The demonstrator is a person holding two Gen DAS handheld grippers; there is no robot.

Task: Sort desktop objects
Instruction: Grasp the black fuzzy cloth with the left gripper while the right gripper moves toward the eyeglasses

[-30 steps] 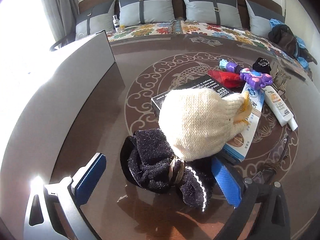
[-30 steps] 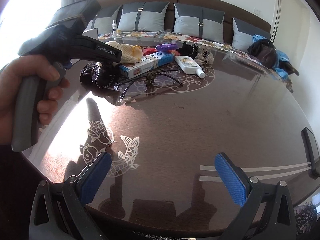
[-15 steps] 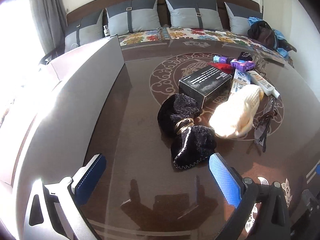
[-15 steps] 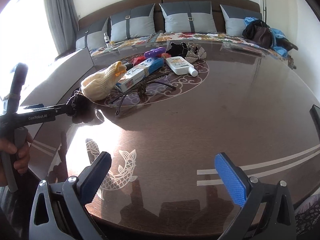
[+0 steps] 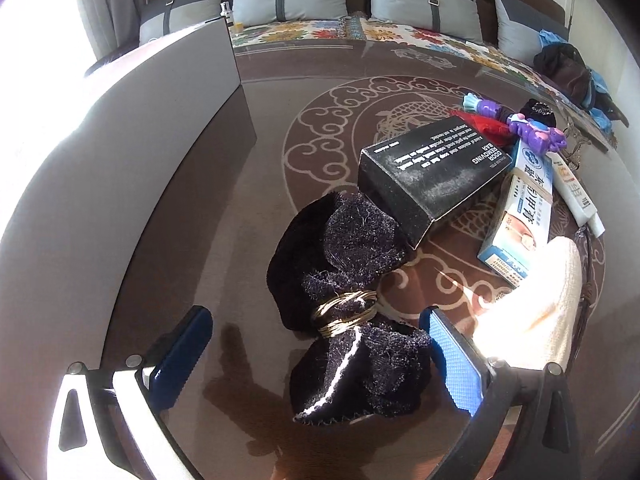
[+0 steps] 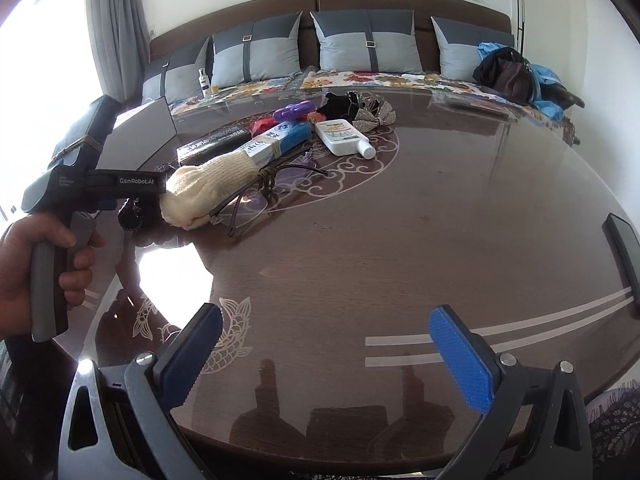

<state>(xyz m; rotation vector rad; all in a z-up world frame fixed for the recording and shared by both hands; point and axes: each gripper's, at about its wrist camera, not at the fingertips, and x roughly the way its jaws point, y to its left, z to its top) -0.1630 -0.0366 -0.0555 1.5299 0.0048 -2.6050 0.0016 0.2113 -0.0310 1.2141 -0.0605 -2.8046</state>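
Left tongs (image 5: 316, 354) wide apart, straddling the black fuzzy bundle (image 5: 344, 292) tied with a gold band, pads not touching it. Black box (image 5: 432, 172) abuts the bundle's far end; cream knit hat (image 5: 540, 300) just right. Right tongs (image 6: 324, 356) wide, empty, over bare surface (image 6: 400, 248) near its front edge

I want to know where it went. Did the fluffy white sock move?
Yes. The cream sock slid off the black box toward the glasses, onto the table.
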